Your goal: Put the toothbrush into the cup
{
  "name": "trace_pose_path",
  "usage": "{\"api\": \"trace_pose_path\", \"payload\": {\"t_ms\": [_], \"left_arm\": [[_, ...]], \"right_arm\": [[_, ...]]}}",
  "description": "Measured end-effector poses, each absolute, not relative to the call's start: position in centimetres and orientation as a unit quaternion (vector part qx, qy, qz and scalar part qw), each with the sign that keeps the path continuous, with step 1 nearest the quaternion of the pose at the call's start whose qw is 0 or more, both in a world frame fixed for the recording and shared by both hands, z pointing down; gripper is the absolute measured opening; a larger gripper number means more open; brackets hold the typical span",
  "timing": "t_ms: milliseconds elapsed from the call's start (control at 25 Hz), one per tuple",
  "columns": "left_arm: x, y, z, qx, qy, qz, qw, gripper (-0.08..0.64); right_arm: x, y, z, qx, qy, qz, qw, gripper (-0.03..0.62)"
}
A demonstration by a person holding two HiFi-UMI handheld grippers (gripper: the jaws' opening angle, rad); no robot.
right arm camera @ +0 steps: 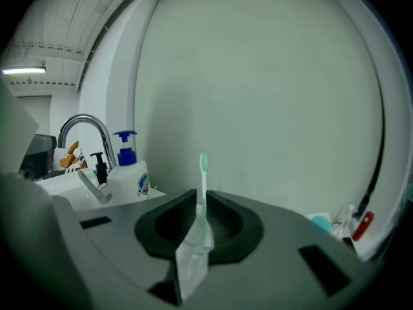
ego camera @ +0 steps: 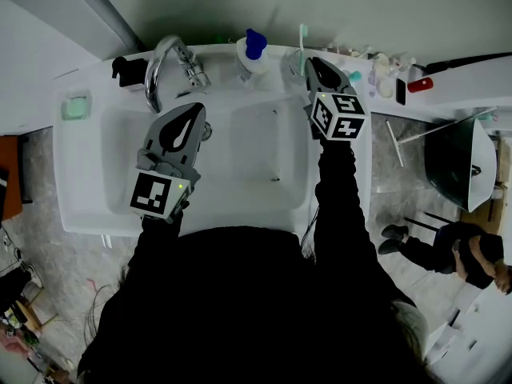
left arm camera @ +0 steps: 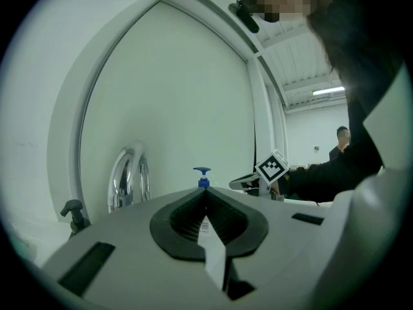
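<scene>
Toothbrush (right arm camera: 204, 173) upright, clamped in the right hand-held gripper (right arm camera: 197, 197); left hand-held gripper (left arm camera: 205, 194) closed and empty above the sink (ego camera: 248, 158).

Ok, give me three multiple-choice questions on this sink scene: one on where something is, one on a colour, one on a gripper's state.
1. Where does the soap bottle stand?
A. On a chair
B. On the sink's back rim, between the faucet and the right gripper
C. Inside a drawer

2. What colour is its pump?
A. Red
B. Blue
C. Yellow

3. How are the left gripper's jaws?
A. Wide apart
B. Shut on a sponge
C. Shut, nothing between them

Answers:
1 B: the head view shows it on the rim, right of the faucet.
2 B: the pump is blue in all three views.
3 C: the left gripper view shows the jaws together. The toothbrush is in the right gripper.
</scene>
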State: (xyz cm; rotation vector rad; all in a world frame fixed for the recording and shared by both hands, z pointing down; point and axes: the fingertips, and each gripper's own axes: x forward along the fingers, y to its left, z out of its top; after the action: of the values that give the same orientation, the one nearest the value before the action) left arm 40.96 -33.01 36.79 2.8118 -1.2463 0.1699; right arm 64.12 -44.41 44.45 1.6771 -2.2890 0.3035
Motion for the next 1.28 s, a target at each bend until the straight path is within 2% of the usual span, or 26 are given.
{"api": "trace_pose_path", "payload": {"t_ms": [280,520,880,1280], "left_arm": [[40.8,-31.6,35.6,0.914,-0.403,0.048,0.012,0.008],[41.3,-30.0,33.8,0.918,-0.396,0.034,-0.007,0.008],[41.0,-28.4,32.5,0.92,-0.39,0.02,-0.017,0.009],[40.4,-27.3,31.6,0.927,-0.373,0.006,-0.023,0.008]], "right_arm": [[62.9,-41.1,39.3,0.585,-0.801,0.045,0.116,0.035],[61.6,-36.6,34.8,0.59,-0.806,0.022,0.051,0.035],[60.1,-30.9,30.8,0.602,-0.798,-0.018,0.004,0.034],[58.4,-26.4,30.4,0.62,-0.784,-0.029,0.008,0.015]]}}
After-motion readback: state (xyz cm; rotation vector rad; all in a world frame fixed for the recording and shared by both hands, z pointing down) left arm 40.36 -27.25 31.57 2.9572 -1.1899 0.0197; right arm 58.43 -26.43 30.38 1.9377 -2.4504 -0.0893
